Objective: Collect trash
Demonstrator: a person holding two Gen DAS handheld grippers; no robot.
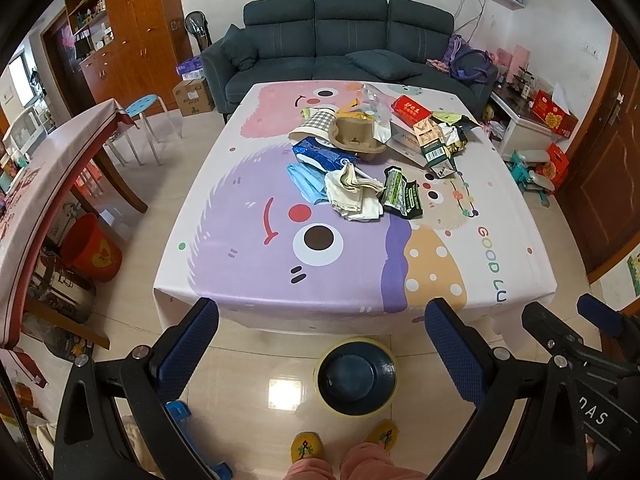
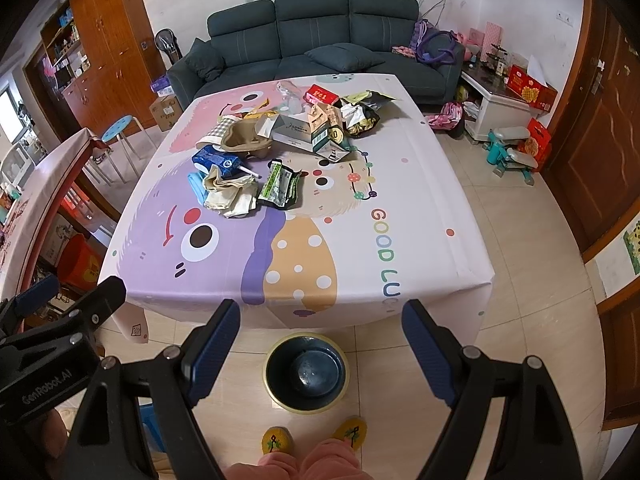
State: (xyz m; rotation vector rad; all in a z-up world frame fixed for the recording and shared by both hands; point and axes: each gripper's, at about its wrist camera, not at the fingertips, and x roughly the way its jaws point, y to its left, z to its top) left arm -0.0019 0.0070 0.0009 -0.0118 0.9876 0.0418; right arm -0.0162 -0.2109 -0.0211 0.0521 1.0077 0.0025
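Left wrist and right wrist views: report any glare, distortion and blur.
Left wrist view: bright square glare on the floor tiles beside the trash bin; fisheye bows the table edges and darkens the corners; the trash pile is sharp. Right wrist view: same barrel distortion, softer sheen on the tiles; open right gripper and pile both in focus.

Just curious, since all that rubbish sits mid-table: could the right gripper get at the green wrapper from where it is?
Probably yes. The right gripper is open, and the green wrapper lies at the pile's near edge, with only bare tablecloth between.
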